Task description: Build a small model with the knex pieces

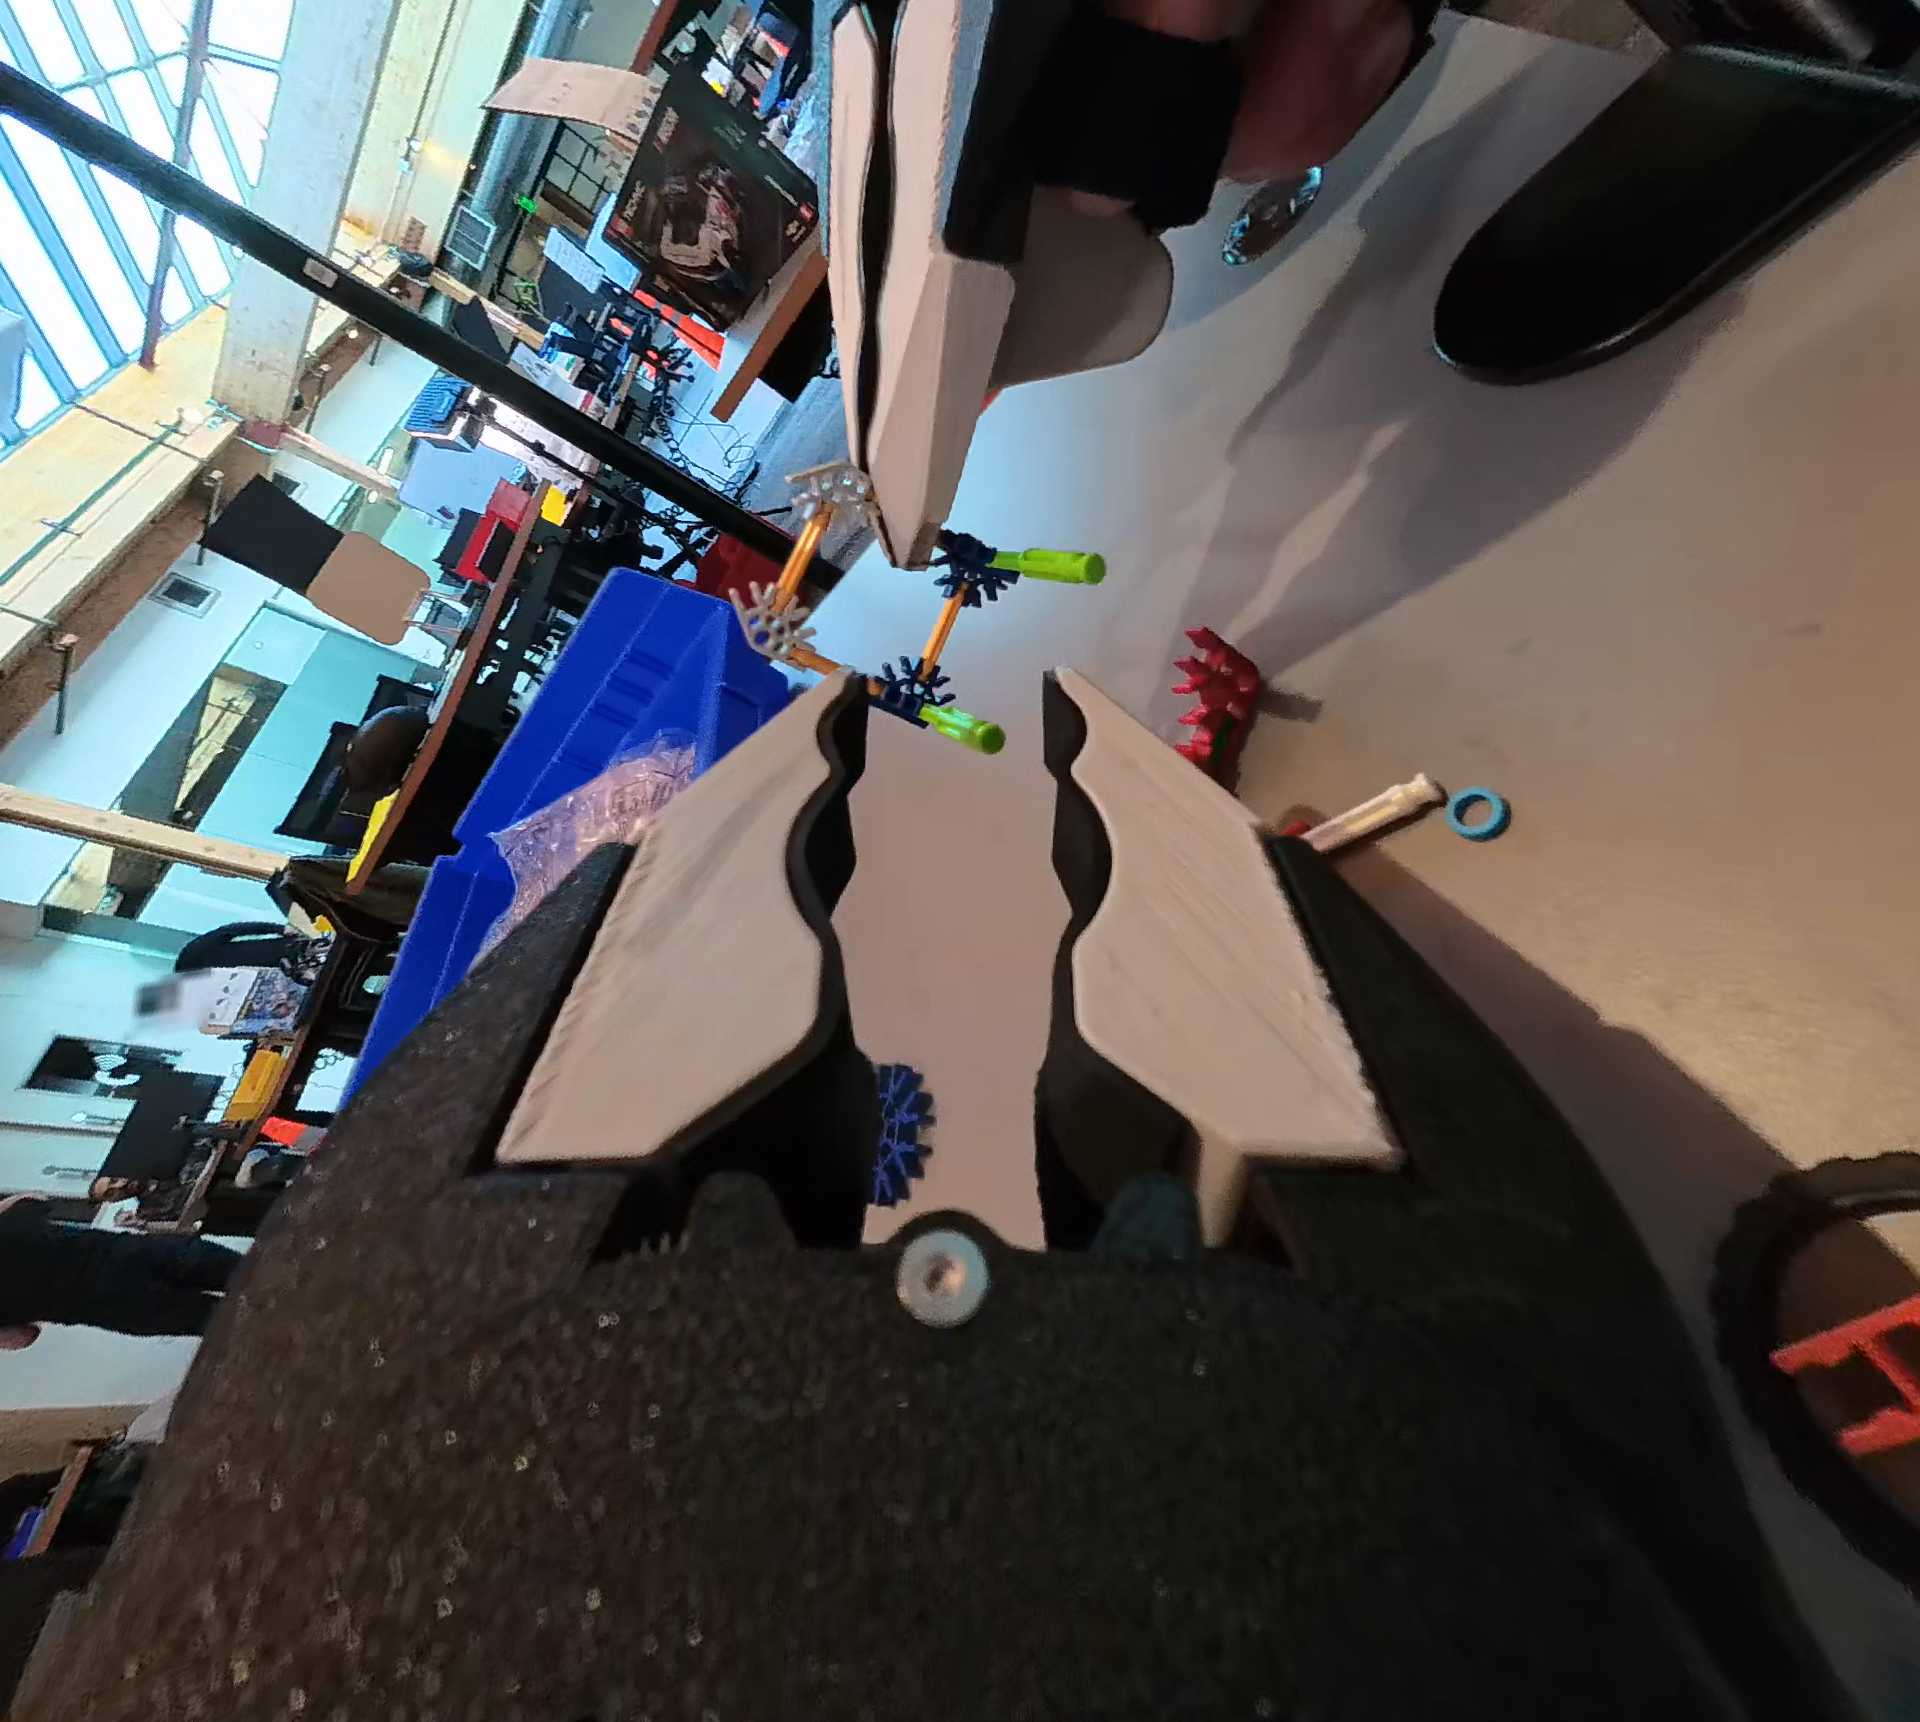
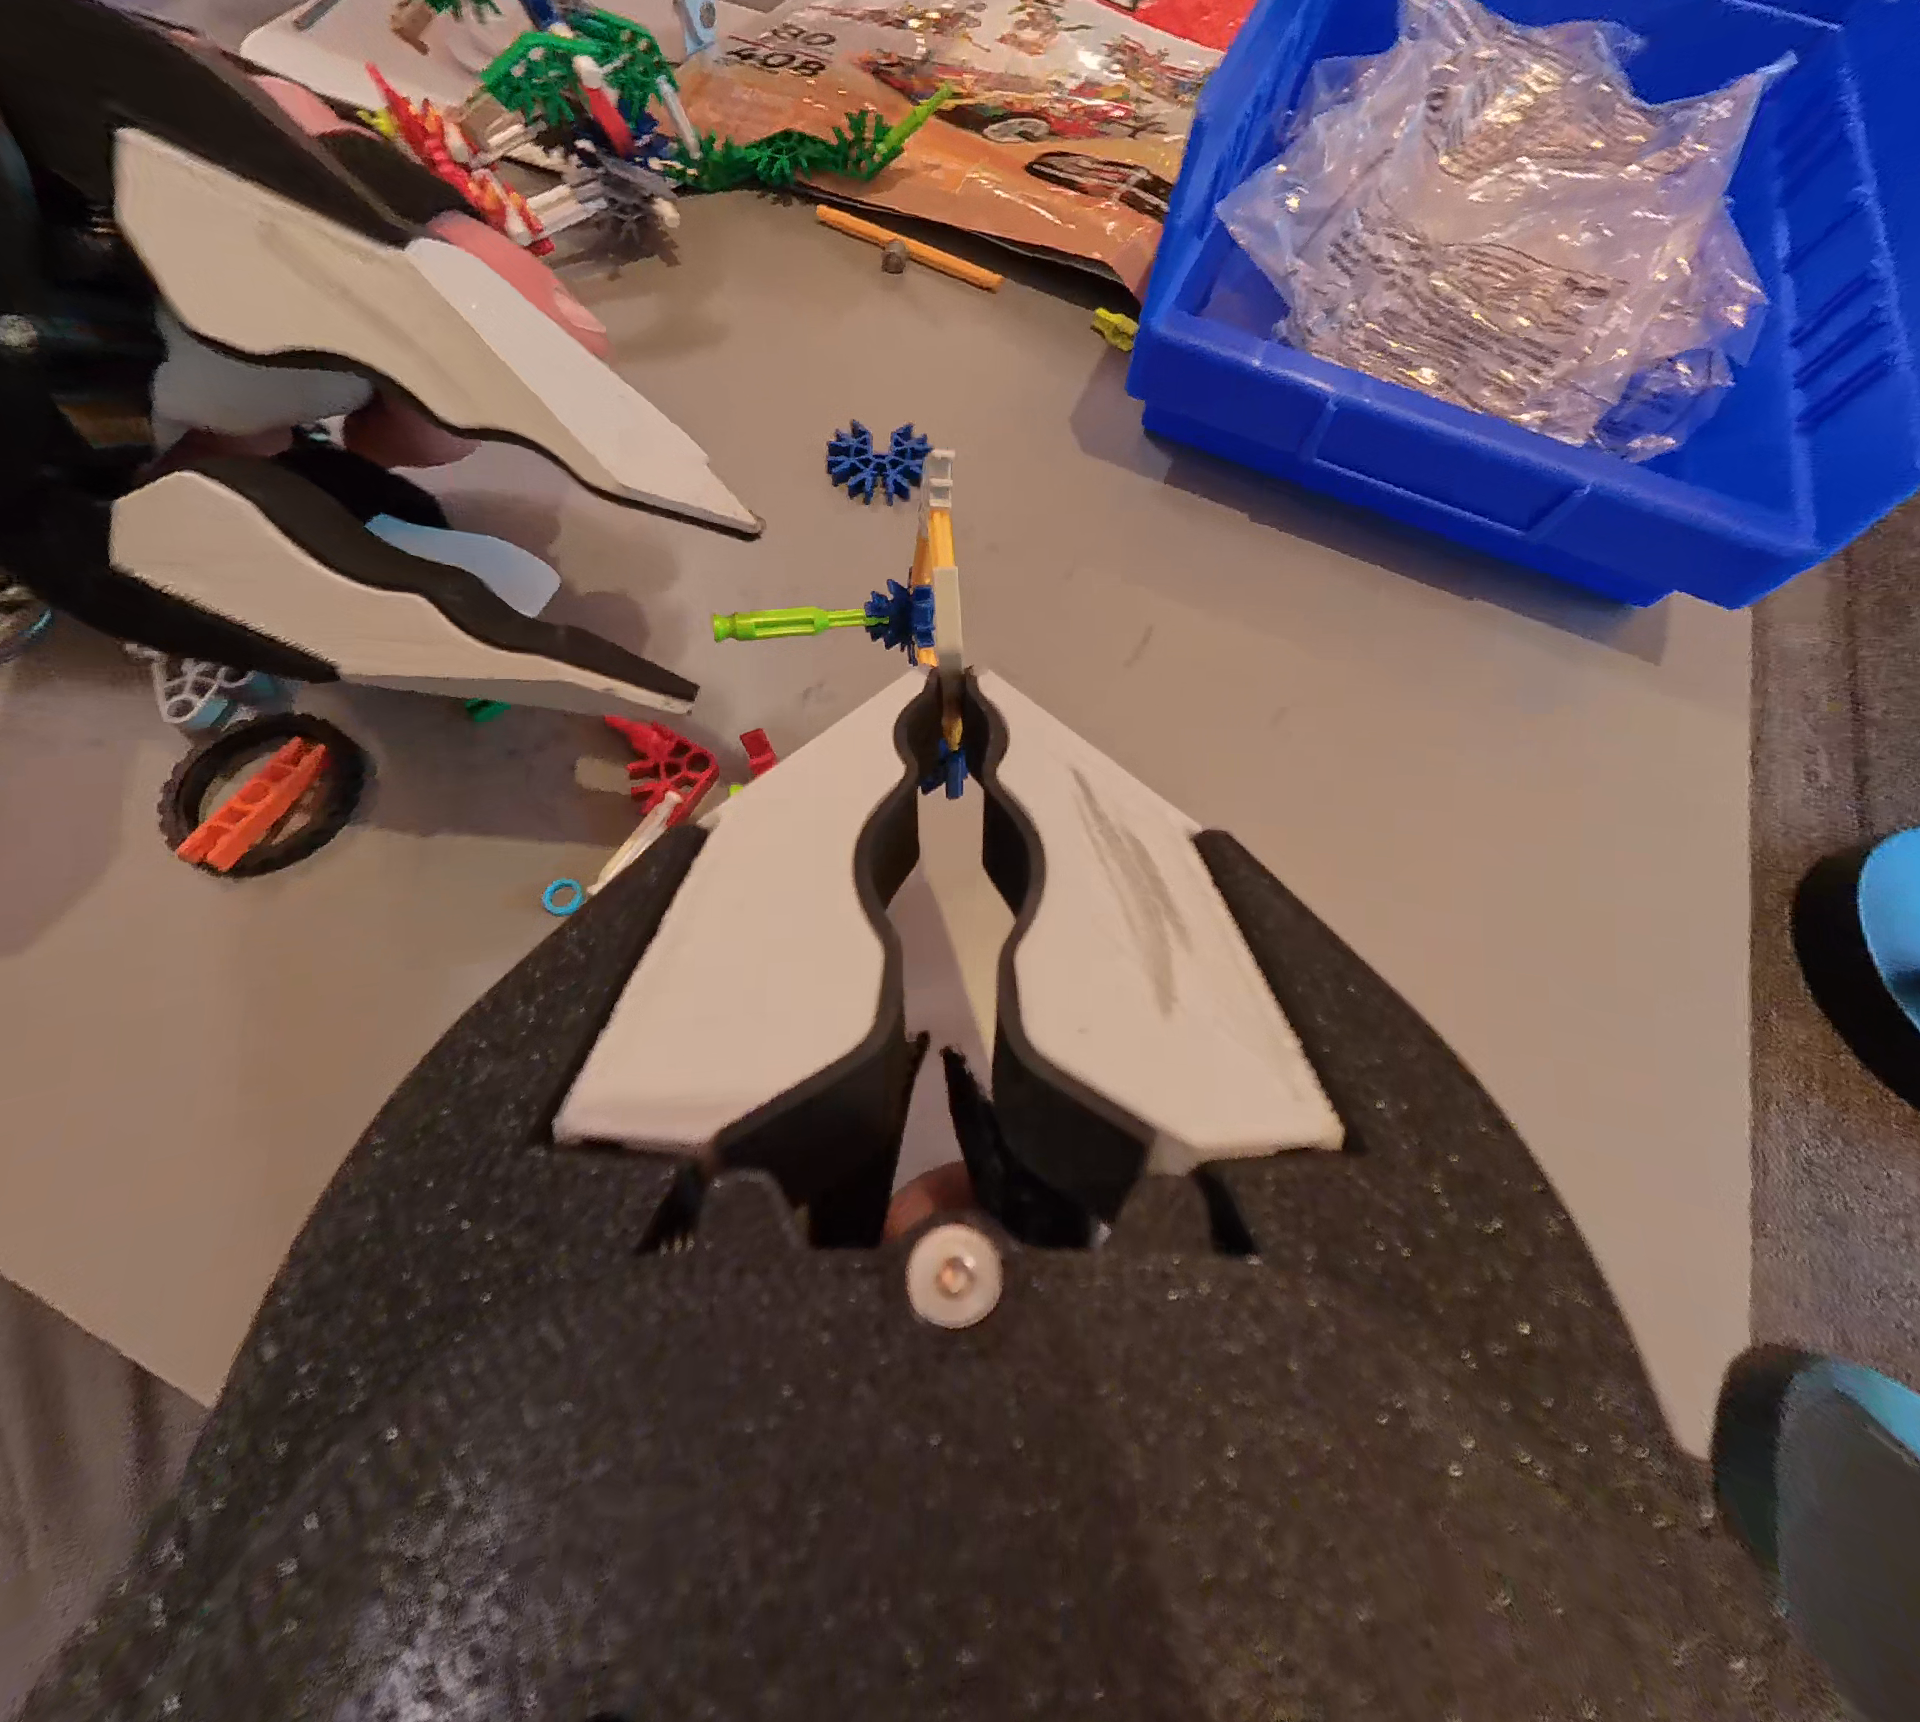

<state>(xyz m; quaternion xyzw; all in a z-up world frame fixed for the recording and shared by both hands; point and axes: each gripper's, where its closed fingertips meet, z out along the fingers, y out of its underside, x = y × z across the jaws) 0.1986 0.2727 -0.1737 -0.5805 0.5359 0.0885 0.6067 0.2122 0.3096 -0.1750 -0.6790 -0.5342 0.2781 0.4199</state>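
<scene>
White plastic fingers of the right gripper (image 2: 948,680), low in the middle of its own view, are pressed together on one corner of a small toy frame (image 2: 928,571), pinching a yellow rod just above a blue star-shaped connector. The frame is held up off the grey table (image 2: 1351,841): a square of yellow rods with blue and grey connectors at its corners and a green rod (image 2: 779,625) sticking out to the left. In the left wrist view the same frame (image 1: 883,602) hangs at the centre, with the right gripper (image 1: 902,529) coming down on it from the top of the picture. The left gripper (image 1: 954,685) stands spread wide with nothing between its fingers; one tip lies just beside the frame's lower blue connector, and I cannot tell whether they touch. From the right wrist view that left gripper (image 2: 724,607) sits at the left edge, its open tips near the end of the green rod but apart from it. Just beyond the frame a loose blue connector (image 2: 878,462) lies flat on the table. Lower left are a red connector (image 2: 665,758), a small blue ring (image 2: 561,896) and a black tyre (image 2: 177,799) with an orange piece (image 2: 255,805) inside it. At the upper right stands a blue bin (image 2: 1351,425) holding a crumpled clear bag (image 2: 1507,218). Along the top lie a printed packet (image 2: 987,62), a loose yellow rod (image 2: 909,249) and a heap of mixed pieces (image 2: 540,83).
</scene>
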